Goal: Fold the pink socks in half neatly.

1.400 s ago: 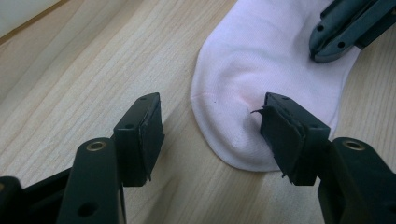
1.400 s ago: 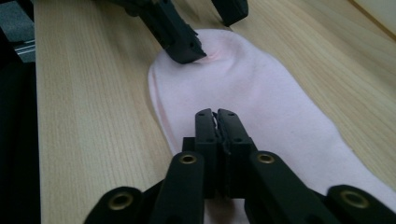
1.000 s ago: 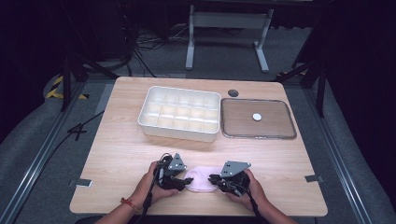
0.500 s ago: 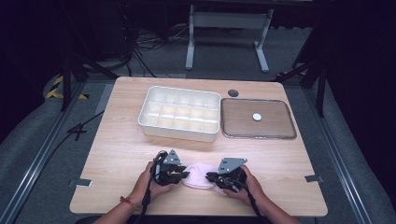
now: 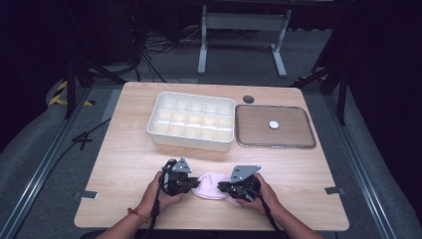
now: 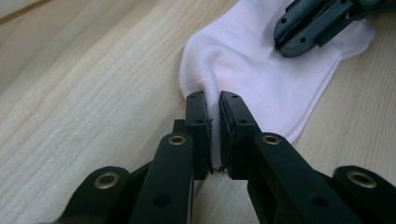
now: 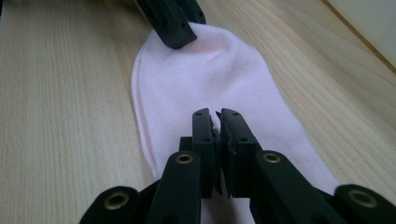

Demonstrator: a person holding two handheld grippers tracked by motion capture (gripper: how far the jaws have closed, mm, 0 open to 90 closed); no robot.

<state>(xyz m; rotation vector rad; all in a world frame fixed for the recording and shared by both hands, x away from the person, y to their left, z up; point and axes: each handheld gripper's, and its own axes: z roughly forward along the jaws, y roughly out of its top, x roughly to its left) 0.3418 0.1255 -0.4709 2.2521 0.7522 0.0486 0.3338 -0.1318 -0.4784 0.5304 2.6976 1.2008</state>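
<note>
A pale pink sock [image 5: 211, 185] lies flat on the wooden table near its front edge, between both hands. My left gripper [image 6: 212, 100] pinches a fold of the sock [image 6: 261, 70] at its left end; its jaws have just been closing with the fabric between them. My right gripper [image 7: 215, 114] is shut on the opposite end of the sock [image 7: 201, 74]. From above, the left gripper [image 5: 191, 185] and right gripper [image 5: 225, 188] point toward each other. Each gripper view also shows the other gripper's black jaws on the far end of the sock.
A white compartment box [image 5: 191, 119] stands at the table's middle back. Right of it lies a brown tray [image 5: 240, 124] with a small white disc [image 5: 273, 124] on it. A dark round hole [image 5: 248, 99] sits behind them. The table's front edge is just below the hands.
The left gripper's jaws have closed onto the sock's left end. Both hands have stayed nearly in place, and the right gripper has kept its grip.
</note>
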